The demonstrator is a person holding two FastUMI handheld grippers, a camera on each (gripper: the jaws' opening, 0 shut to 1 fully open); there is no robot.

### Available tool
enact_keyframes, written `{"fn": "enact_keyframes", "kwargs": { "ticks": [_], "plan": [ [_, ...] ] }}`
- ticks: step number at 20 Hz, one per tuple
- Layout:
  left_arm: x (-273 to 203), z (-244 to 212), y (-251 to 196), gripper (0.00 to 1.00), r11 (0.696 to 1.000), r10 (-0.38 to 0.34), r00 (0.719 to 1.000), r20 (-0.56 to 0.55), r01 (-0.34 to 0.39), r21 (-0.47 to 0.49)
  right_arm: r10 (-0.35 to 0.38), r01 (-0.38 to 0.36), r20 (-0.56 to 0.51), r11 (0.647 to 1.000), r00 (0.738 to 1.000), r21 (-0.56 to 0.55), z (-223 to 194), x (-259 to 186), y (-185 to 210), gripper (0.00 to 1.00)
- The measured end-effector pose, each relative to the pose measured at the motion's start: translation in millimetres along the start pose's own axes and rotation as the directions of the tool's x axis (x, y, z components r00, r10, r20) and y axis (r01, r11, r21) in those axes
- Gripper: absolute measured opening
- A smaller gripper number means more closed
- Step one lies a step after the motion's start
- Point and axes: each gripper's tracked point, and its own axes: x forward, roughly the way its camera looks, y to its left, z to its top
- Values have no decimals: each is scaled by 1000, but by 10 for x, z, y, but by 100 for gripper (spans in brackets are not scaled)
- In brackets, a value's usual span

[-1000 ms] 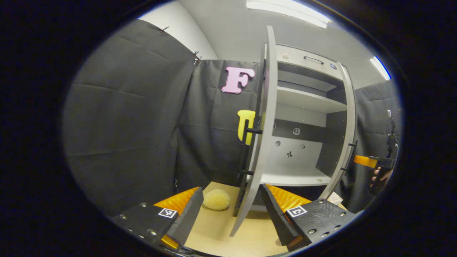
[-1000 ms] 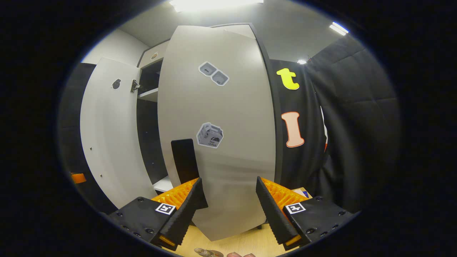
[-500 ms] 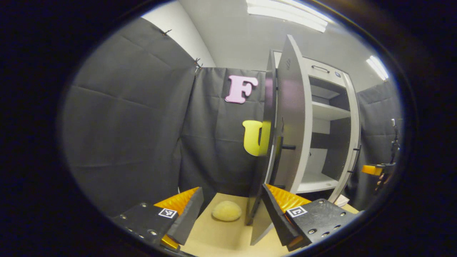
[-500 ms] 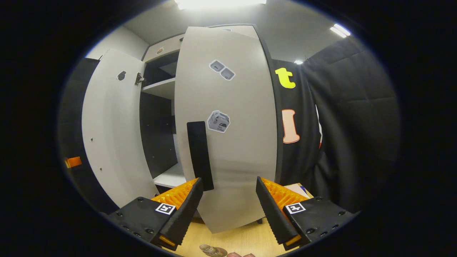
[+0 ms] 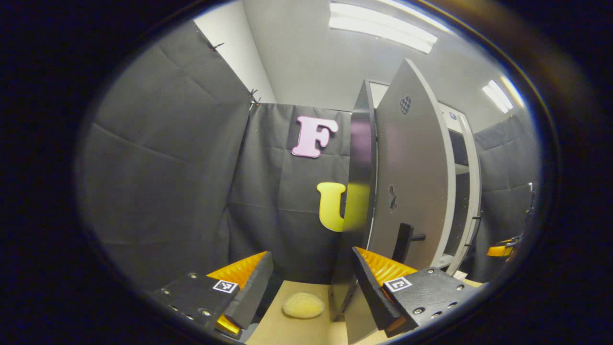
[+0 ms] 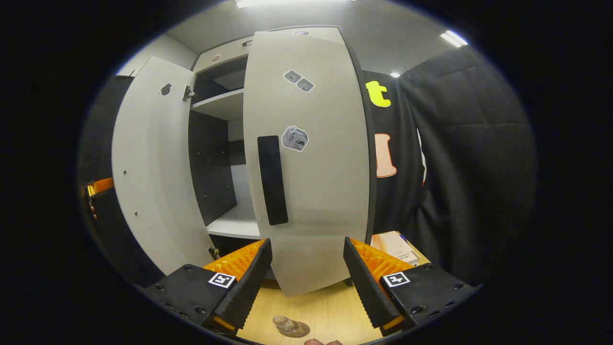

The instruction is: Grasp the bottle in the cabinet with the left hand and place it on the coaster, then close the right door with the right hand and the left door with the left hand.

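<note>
Your left door (image 5: 412, 182) stands partly swung, its lower edge just beside your left gripper (image 5: 311, 282), fingers spread wide, nothing held, over bare table (image 5: 297, 330). Right door (image 6: 311, 158) hangs ajar ahead of your right gripper (image 6: 306, 282), equally wide, empty. Bottle (image 6: 287, 326) sits on the tabletop just below its fingers.

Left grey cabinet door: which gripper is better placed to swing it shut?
Left. The left gripper, open, sits outside the left grey cabinet door, its black bar handle just past one finger. The right gripper faces the right grey cabinet door instead.
</note>
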Motion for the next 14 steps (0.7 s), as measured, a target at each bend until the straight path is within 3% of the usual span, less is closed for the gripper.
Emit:
{"fn": "enact_keyframes", "kwargs": {
  "ticks": [1, 3, 4, 6, 7, 9, 13, 14],
  "plan": [
    [49, 8, -4, 100, 1000, -14, 1000, -3, 14, 3, -10, 10, -2, 1000, 1000, 6, -24, -32, -32, 92],
    [148, 8, -30, 100, 999, -41, 999, -14, 41, -3, -30, 30, -10, 999, 1000, 14, -86, -102, -97, 96],
    [220, 0, -73, 94, 998, -61, 998, -21, 61, -6, -38, 39, -16, 999, 999, 17, -121, -134, -133, 92],
    [345, -32, -197, 100, 995, -100, 994, -38, 100, -6, -59, 60, -29, 998, 998, 25, -190, -190, -220, 95],
    [401, -58, -247, 100, 993, -118, 992, -47, 119, 1, -67, 69, -36, 997, 997, 31, -215, -196, -249, 92],
    [505, -87, -341, 94, 989, -140, 988, -61, 142, 37, -83, 85, -45, 995, 996, 43, -258, -232, -328, 96],
    [572, -208, -619, 99, 975, -153, 982, -109, 168, 147, -118, 121, -54, 992, 991, 45, -316, -250, -504, 96],
    [572, -212, -645, 92, 976, -153, 982, -113, 168, 136, -125, 128, -55, 991, 991, 43, -324, -247, -536, 96]
  ]
}}
